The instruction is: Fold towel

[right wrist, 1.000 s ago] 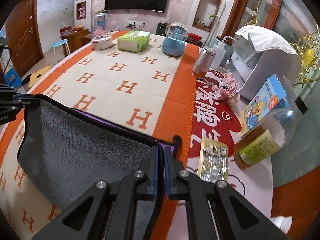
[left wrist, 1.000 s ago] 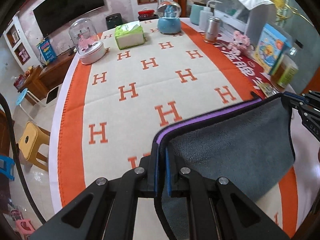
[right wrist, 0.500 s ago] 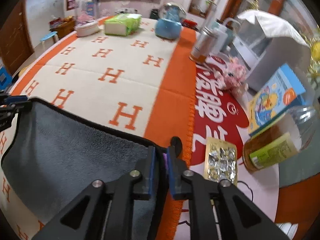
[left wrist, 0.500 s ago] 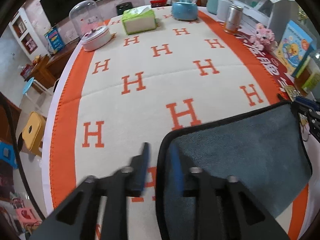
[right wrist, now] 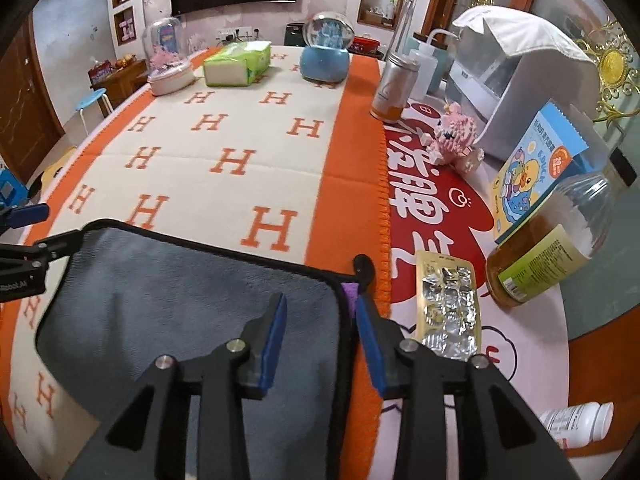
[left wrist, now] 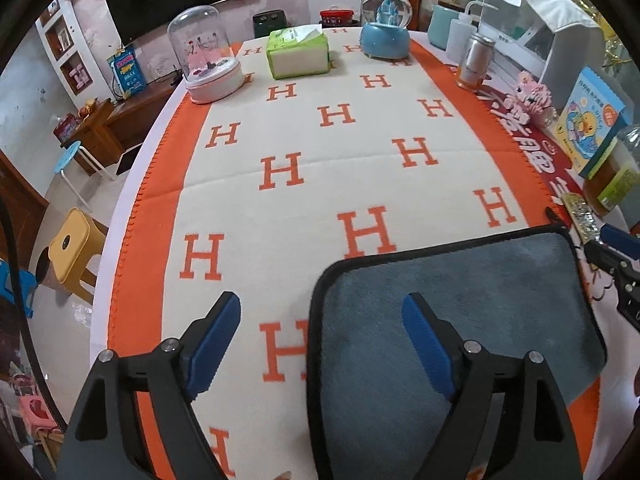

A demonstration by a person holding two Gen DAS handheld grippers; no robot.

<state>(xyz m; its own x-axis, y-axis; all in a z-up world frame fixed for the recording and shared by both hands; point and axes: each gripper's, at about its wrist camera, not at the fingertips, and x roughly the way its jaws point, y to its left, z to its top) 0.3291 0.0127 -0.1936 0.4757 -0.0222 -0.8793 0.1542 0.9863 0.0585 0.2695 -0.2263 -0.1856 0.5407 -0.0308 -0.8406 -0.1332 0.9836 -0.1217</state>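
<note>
The step in hand looks like the release after a fold: the grey towel (left wrist: 452,320) lies flat on the orange-and-cream H-patterned blanket (left wrist: 304,168), at its near right part and partly over the orange border, and neither gripper holds it. The left gripper (left wrist: 320,340) hangs spread wide above the towel's left edge, one blue pad over the blanket, the other over the cloth. The right gripper (right wrist: 320,340) is also parted, less widely, straddling the towel's right edge, with nothing between its pads. By my reading one fold is made, and the next move calls for taking fresh hold of two corners on one side and carrying them across to halve the cloth again, keeping the black-bound edges lined up. The towel is plush and grey, edged with black binding and rounded at the corners; a sliver of purple (right wrist: 350,294) shows at its right corner, which suggests a second layer beneath, and a small black hanging loop (right wrist: 366,268) sticks out there, toward the foil blister pack (right wrist: 448,308).
</note>
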